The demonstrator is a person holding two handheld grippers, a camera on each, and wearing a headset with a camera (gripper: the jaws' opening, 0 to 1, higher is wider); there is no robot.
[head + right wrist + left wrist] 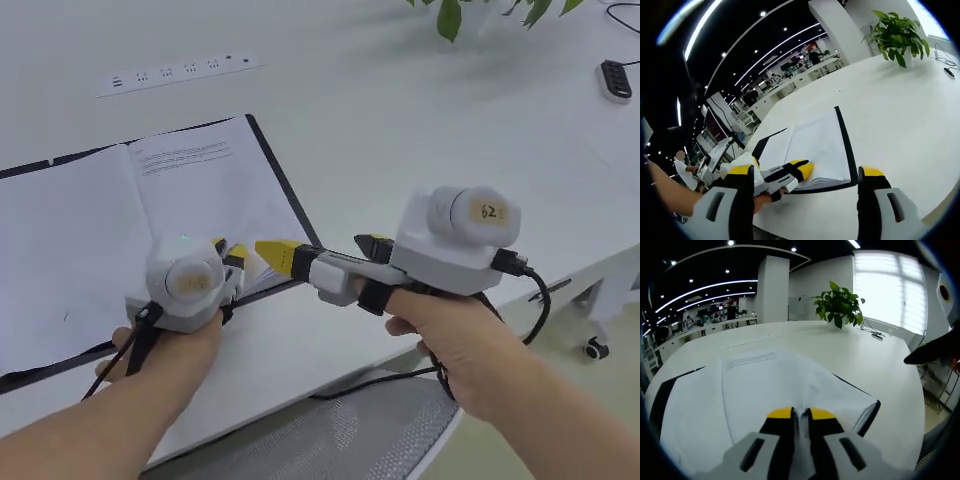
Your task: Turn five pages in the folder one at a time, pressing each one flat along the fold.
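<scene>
Nearest us in the head view, a grey mesh chair seat (330, 435) shows below the table (400, 130) edge. Just above it our left hand (170, 350) and right hand (450, 335) each hold a gripper.

The left gripper (228, 255) sits at the near right corner of the open folder (70, 240), which lies flat on the left part of the table. Its own view makes the grip plain: the left gripper's (801, 414) yellow-tipped jaws are pressed together on the near edge of a white page (790, 380), with the paper running up between them.

The right gripper (325, 248) hovers just right of that corner. Its jaws are spread wide, as the right gripper view (805, 171) confirms, and they hold nothing. A yellow label (488, 212) on its body reads "62".

Farther on, printed lines (185, 155) head the folder's right-hand page, too small for us to read. Beyond the folder a white power strip (178, 73) lies on the table, and a green plant (838, 305) stands at the far right.
</scene>
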